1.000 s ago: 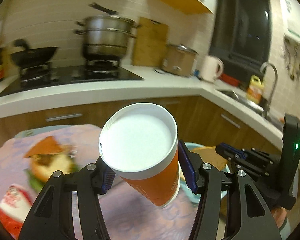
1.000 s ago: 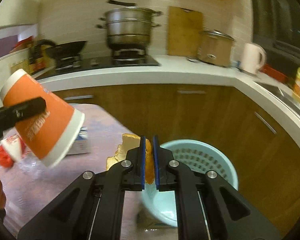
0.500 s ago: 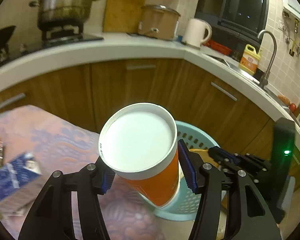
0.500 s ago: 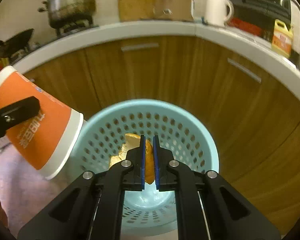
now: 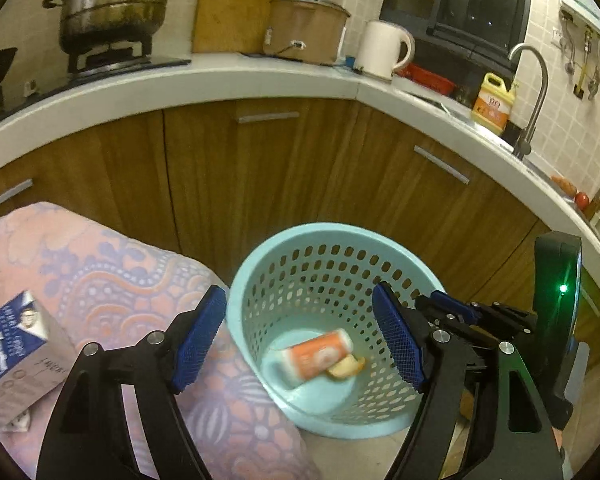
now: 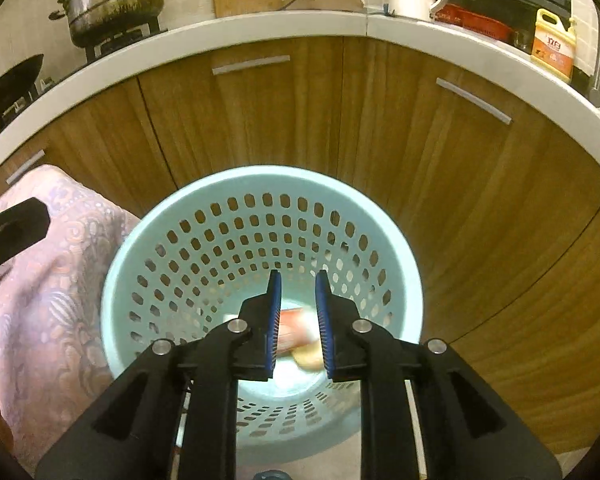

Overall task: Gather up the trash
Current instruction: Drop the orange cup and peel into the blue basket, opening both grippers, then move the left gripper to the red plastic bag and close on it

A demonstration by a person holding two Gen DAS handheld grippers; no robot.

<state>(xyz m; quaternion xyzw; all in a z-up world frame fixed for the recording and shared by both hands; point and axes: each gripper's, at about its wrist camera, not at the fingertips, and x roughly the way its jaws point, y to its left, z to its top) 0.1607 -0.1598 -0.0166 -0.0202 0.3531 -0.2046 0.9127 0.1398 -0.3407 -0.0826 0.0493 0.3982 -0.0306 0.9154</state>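
— Two pieces already lie on the floor of the blue basket (image 5: 240, 292); what could go wrong?

— Its wall touches the draped tablecloth (image 5: 112, 264), so a careless pull-back could tip it. The left gripper (image 5: 300, 340) has just spread wide, empty; the right gripper (image 6: 298, 320) has just parted, empty too.

— And the trash?

— Orange cup (image 5: 320, 354) on its side, blurred; pale bread scrap (image 5: 346, 368) touching it. A milk carton (image 5: 16, 352) waits on the cloth.
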